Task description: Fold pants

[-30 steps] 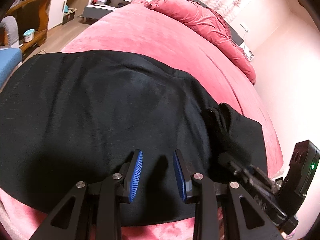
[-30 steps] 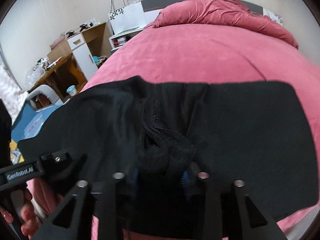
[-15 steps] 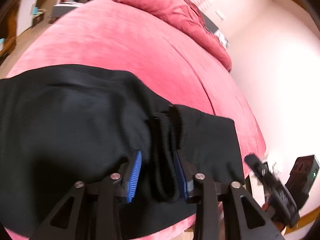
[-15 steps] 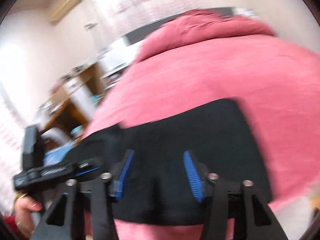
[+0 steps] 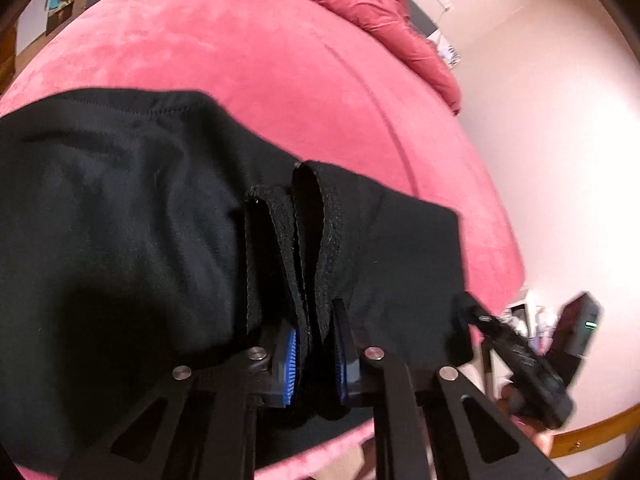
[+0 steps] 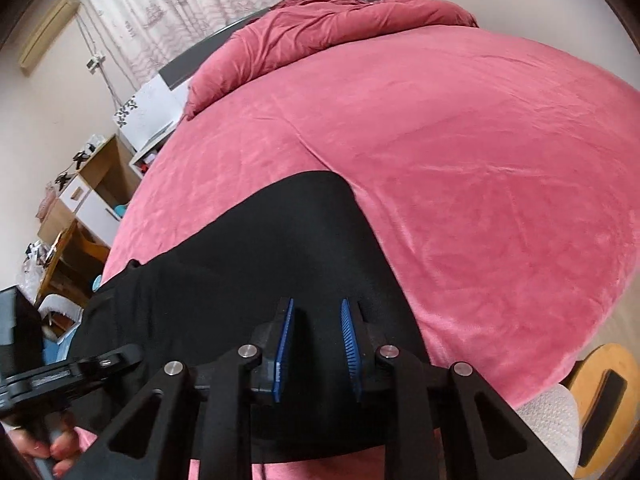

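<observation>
Black pants [image 5: 120, 216] lie flat across the near edge of a pink bed. In the left wrist view my left gripper [image 5: 316, 332] is shut on a bunched fold of the pants' waistband [image 5: 308, 216], which stands up between the blue pads. In the right wrist view the pants [image 6: 280, 248] lie flat, and my right gripper [image 6: 316, 320] is open and empty just above their right part. The other gripper shows at the lower left of that view [image 6: 68, 372] and at the lower right of the left wrist view [image 5: 528, 364].
The pink bedspread [image 6: 440, 152] stretches far behind the pants, with a crumpled red duvet [image 6: 320, 28] at the headboard. Desks and shelves [image 6: 80, 196] stand left of the bed. A wooden chair [image 6: 600, 384] with a white cloth stands at the bed's right corner.
My left gripper closed on the bunched waistband that the right gripper held a second ago. My right gripper let go, opened, and swung right over the flat part of the pants.
</observation>
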{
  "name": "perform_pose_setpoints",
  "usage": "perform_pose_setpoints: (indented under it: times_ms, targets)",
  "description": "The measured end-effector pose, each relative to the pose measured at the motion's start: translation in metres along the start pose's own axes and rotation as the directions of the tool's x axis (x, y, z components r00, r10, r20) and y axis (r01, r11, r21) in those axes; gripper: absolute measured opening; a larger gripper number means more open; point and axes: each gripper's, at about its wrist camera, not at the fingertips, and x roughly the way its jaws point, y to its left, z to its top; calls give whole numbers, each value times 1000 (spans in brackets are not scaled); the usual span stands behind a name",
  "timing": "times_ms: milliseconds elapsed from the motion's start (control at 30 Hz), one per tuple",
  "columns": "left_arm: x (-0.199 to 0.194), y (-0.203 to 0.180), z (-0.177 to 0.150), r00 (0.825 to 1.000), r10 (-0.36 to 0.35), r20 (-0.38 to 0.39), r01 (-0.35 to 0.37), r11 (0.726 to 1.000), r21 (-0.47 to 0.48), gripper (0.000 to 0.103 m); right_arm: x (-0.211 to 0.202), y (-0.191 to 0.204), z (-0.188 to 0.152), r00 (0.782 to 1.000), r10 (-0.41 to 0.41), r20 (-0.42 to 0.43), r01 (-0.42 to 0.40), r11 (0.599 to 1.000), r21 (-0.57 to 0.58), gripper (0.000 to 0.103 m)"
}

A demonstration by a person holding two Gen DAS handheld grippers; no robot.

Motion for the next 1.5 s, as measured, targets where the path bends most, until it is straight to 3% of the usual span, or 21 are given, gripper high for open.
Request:
perform_pose_setpoints:
  times_ms: [100,267,433,533,633,767,833,933,1100,1200,1300,1367,1433,1500]
  targets:
    - [-15,-4,-5,999,-30,13,30,1000,4,14,3,2,1,1000,4,-7,-4,1000,-2,23]
    - [4,8,-22,996,88,-30,-88,996,20,12,13,3,-3,999,-3,-50,2,1000,-8,23]
    - [14,14,-32,997,78,21,-79,995,66,16,19,5,-6,998,-25,-57,23,999,-25,23]
    - [9,24,-35,999,28,19,-28,999,20,18,22,6,-6,998,-30,-60,29,999,-28,23]
    - [-6,43,-39,999,-36,19,38,996,-78,23,19,11,-6,997,-46,-55,44,998,-42,23]
    - [-38,52,-50,997,-20,73,27,996,-89,26,3,32,-9,998,-59,17,61,992,-113,28]
    - [-61,56,-57,993,9,122,0,997,-78,26,-7,53,-13,999,-21,49,30,980,-195,28]
    - [-91,75,-64,983,48,175,-24,990,-140,26,-7,89,-23,997,71,3,-67,953,-297,28]
    - [-118,118,-81,980,87,181,-20,939,-343,26,17,135,-46,969,198,-147,-235,923,-304,28]
    - [-131,130,-92,978,100,183,-17,913,-409,27,36,150,-59,949,214,-230,-276,918,-283,28]
    - [-149,138,-102,971,130,200,-23,885,-466,31,41,159,-69,953,194,-233,-259,920,-295,29]
    - [-154,143,-101,962,157,224,-23,862,-507,37,40,160,-69,953,193,-232,-259,918,-299,29]
    - [-165,156,-111,953,201,228,-41,829,-558,51,42,156,-66,949,205,-240,-269,923,-275,29]
    - [-171,170,-120,955,215,205,-46,789,-613,59,44,152,-64,947,213,-242,-274,927,-257,29]
